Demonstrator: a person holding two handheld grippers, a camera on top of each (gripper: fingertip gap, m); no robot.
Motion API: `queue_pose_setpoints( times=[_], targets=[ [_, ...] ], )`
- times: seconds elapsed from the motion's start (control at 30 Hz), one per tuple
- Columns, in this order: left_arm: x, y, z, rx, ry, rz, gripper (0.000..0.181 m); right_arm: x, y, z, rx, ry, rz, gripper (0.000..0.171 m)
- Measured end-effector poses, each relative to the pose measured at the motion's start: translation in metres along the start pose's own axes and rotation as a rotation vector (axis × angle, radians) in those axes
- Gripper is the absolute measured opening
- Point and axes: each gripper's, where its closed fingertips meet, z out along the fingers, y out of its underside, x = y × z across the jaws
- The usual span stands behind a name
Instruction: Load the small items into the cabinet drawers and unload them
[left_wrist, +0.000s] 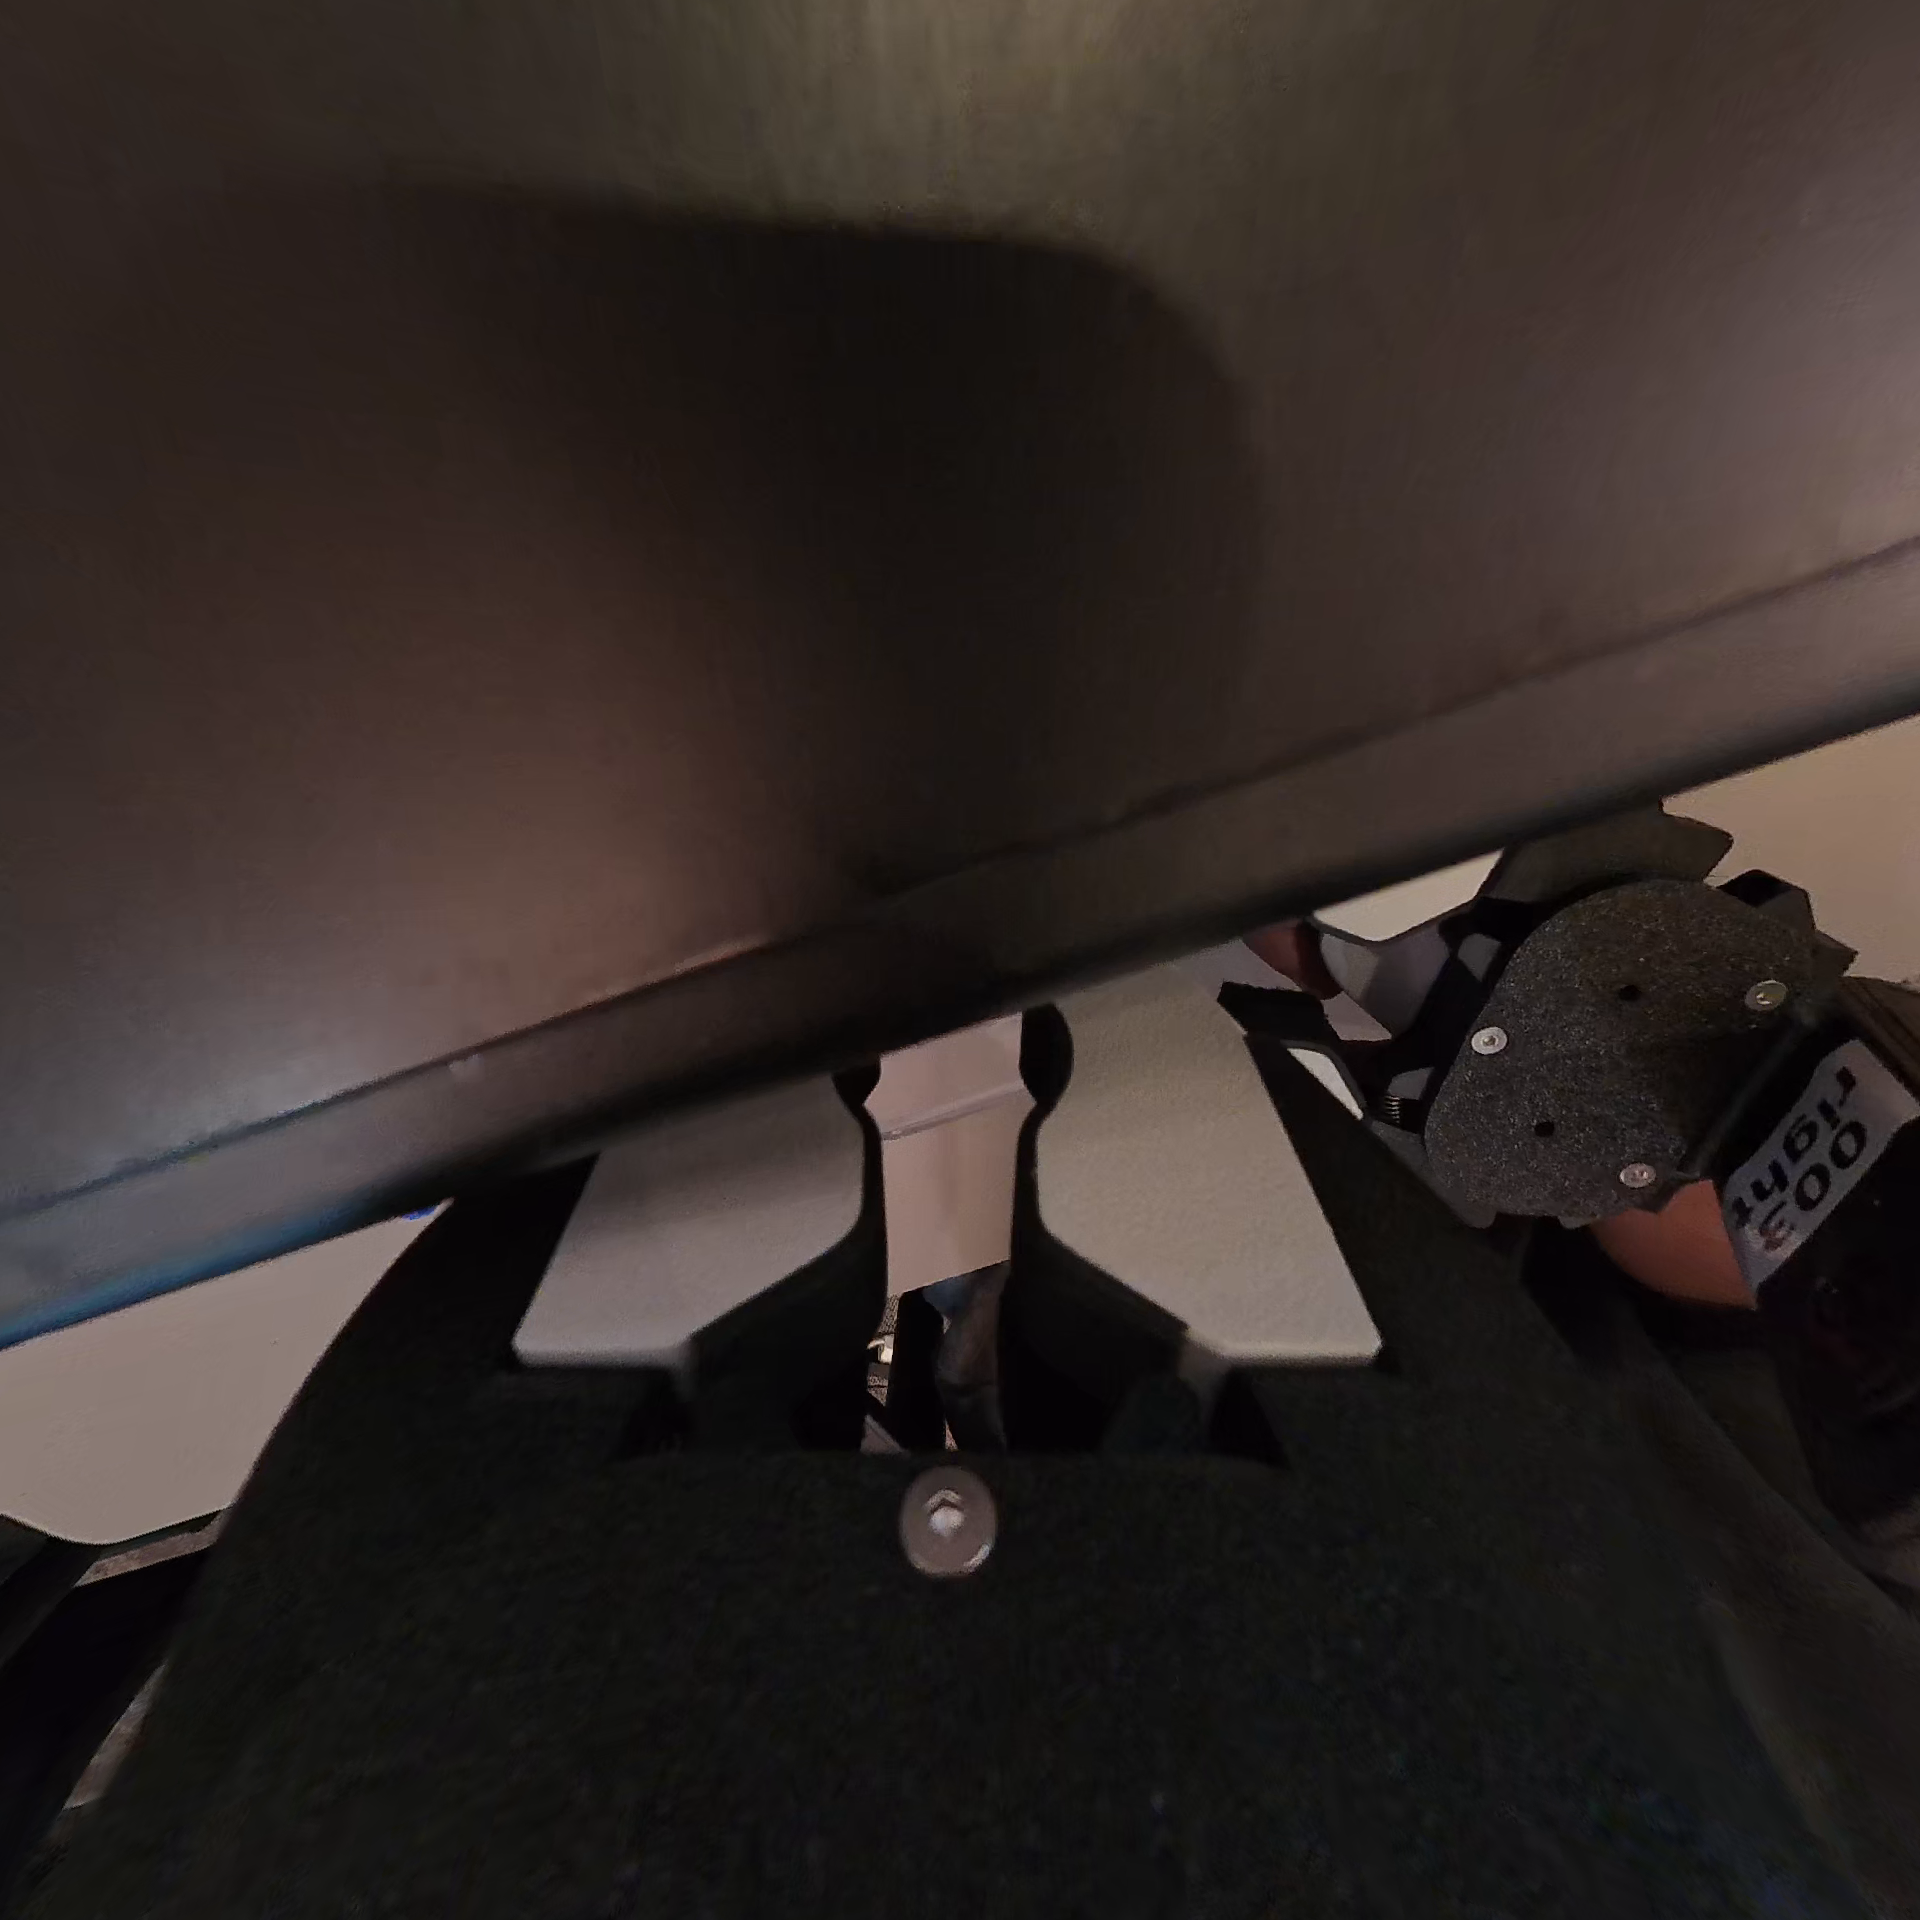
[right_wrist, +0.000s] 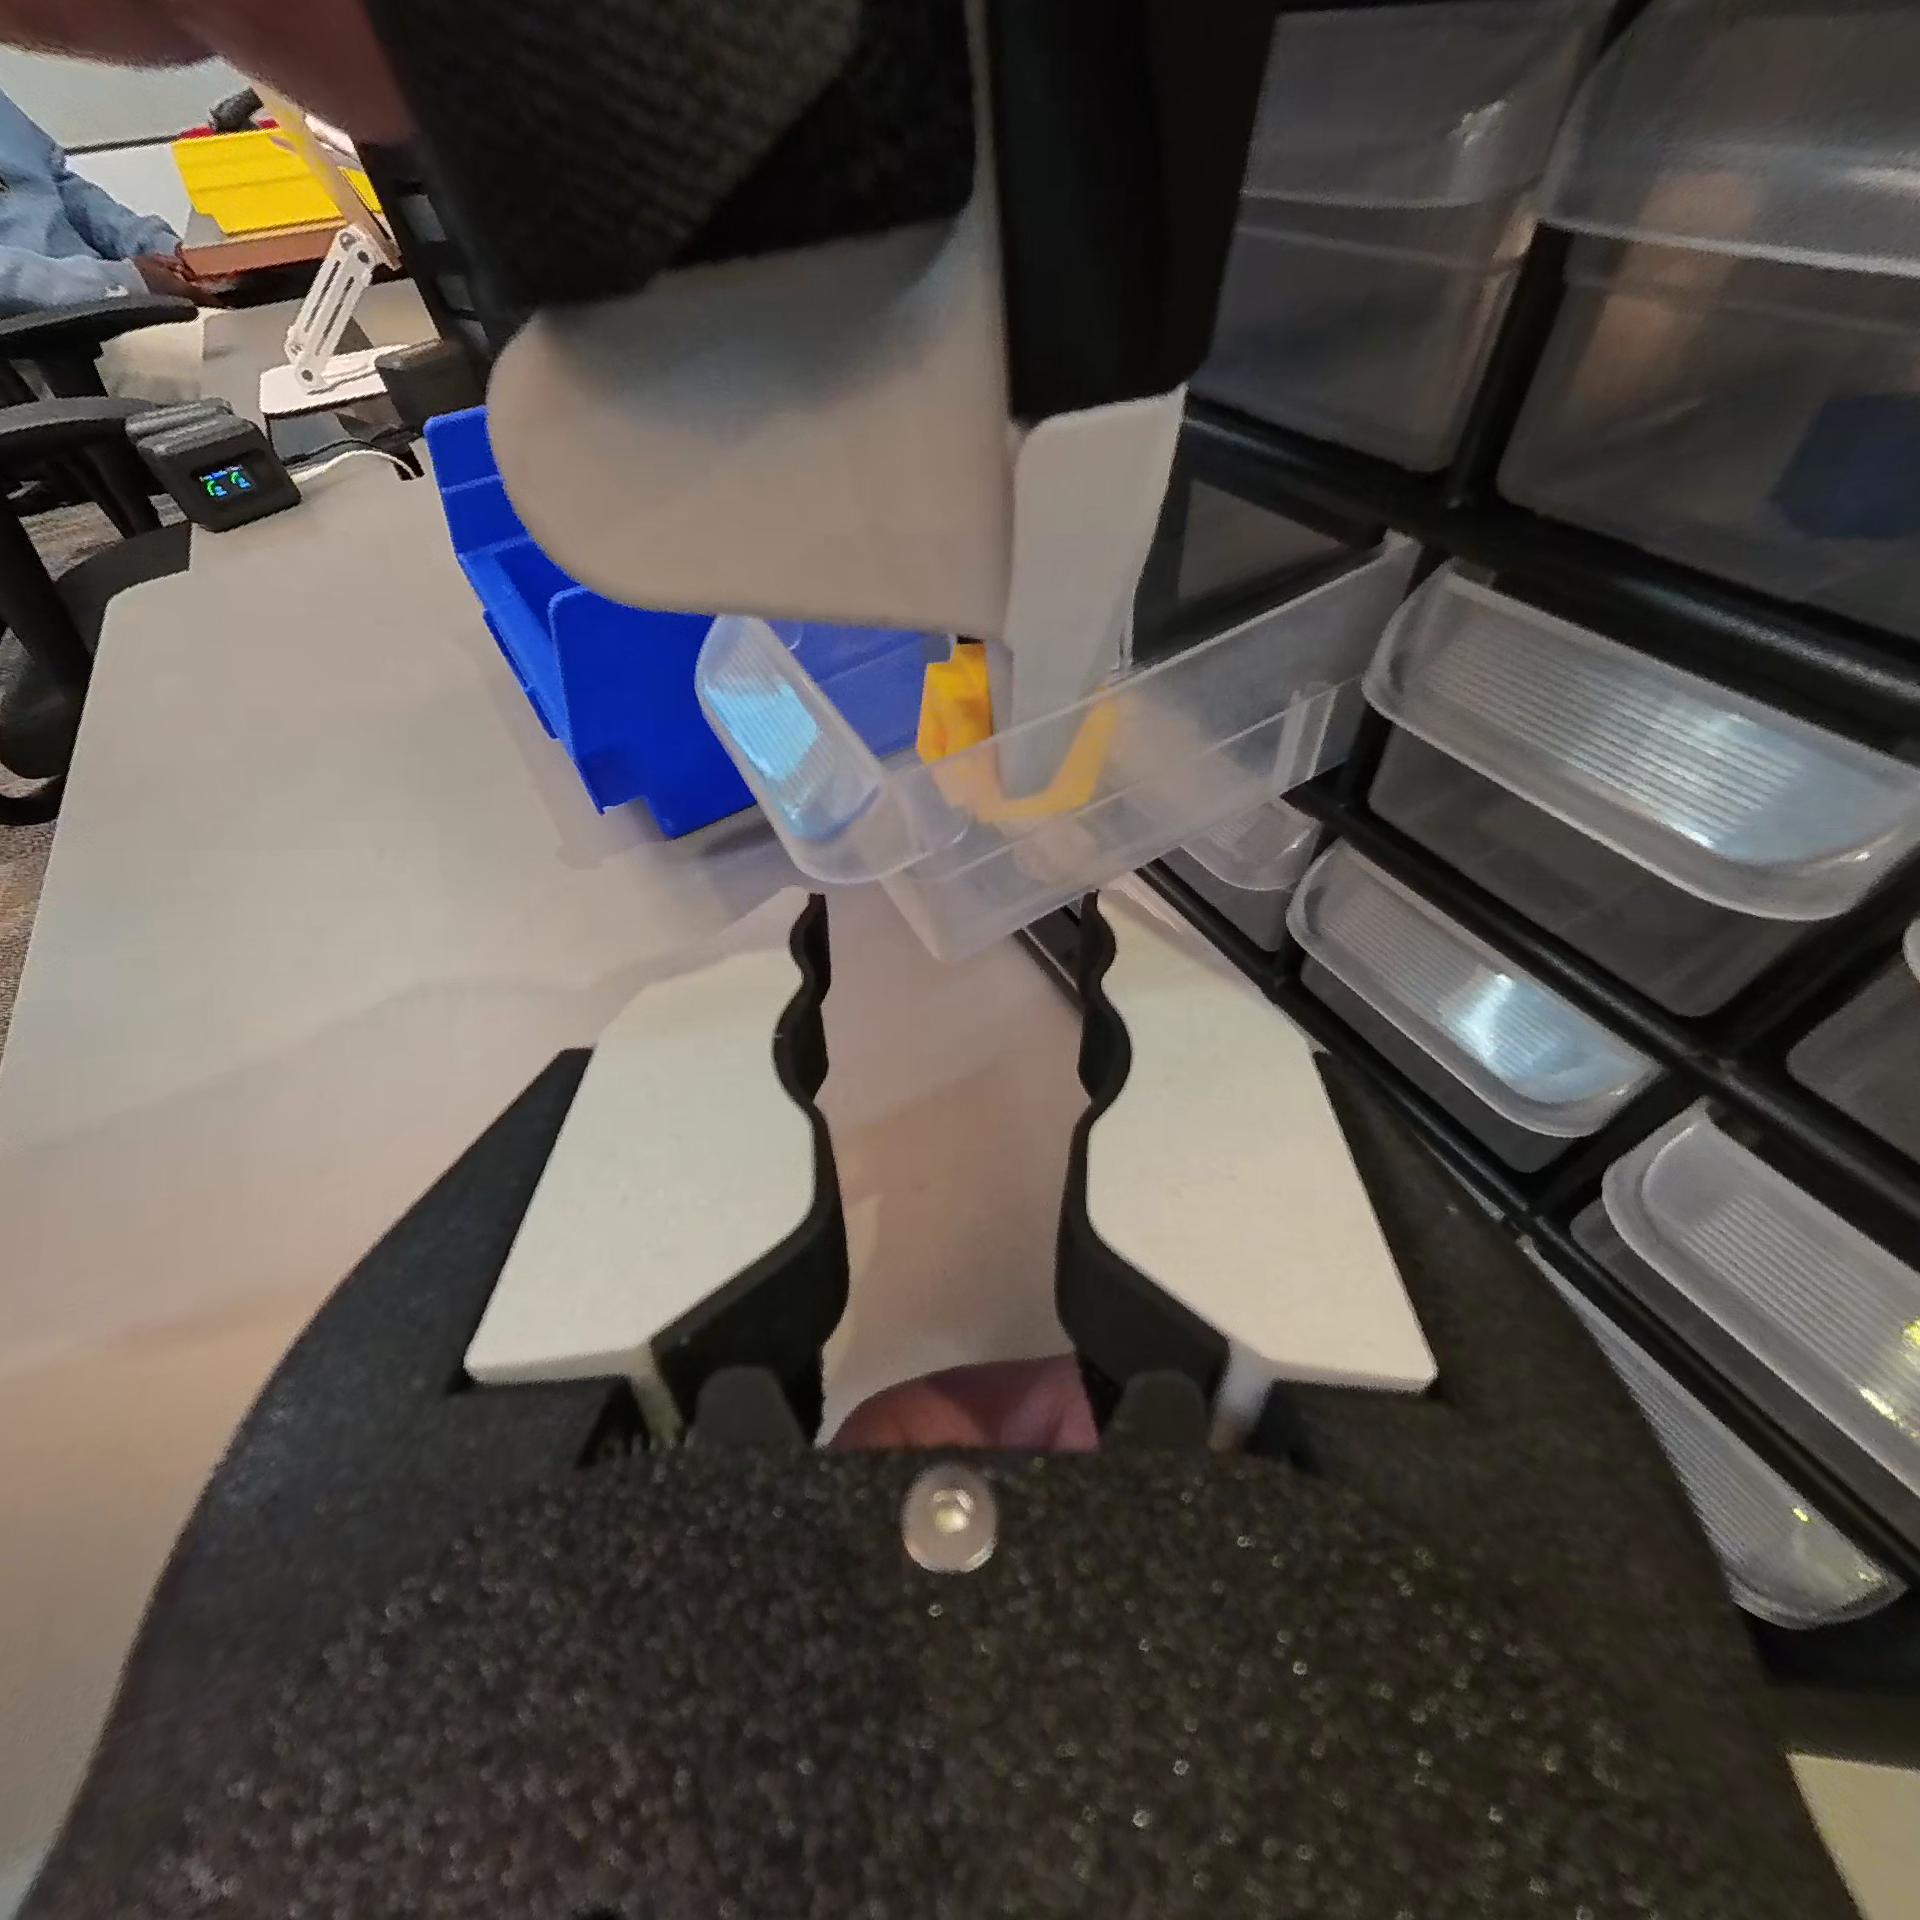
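With the left claw (right_wrist: 1049, 665) in the open drawer (right_wrist: 1039, 821) pinching the yellow item (right_wrist: 956, 717), keep the spread right claw (right_wrist: 945, 997) clear.

The left tool (left_wrist: 948, 1081) has a black, grainy body with one silver screw in the middle and two slim black fingers (left_wrist: 1044, 1049) with wavy inner edges. The right tool (right_wrist: 951, 935) looks the same: rough black plate, one silver screw, two wavy black fingers (right_wrist: 1099, 997). From the left wrist view its side plate carries small screws and a white label with writing
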Motion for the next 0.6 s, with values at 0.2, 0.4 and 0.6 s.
queue_pose_setpoints(
  times=[0.2,0.4,0.6],
  targets=[
    [0.0004,-0.0007,-0.0004,0.044,-0.002,-0.01,0.022,0.0006,0.0,-0.0005,0.001,-0.002,-0.002,0.044],
    [0.0025,0.0019,0.0001,0.093,-0.006,-0.029,0.022,-0.0028,0.0016,-0.0036,-0.002,-0.031,-0.011,0.045],
    [0.0036,0.0035,0.0004,0.116,-0.01,-0.03,0.022,-0.0078,0.0017,-0.0069,0.003,-0.054,0.008,0.048]
  ],
)
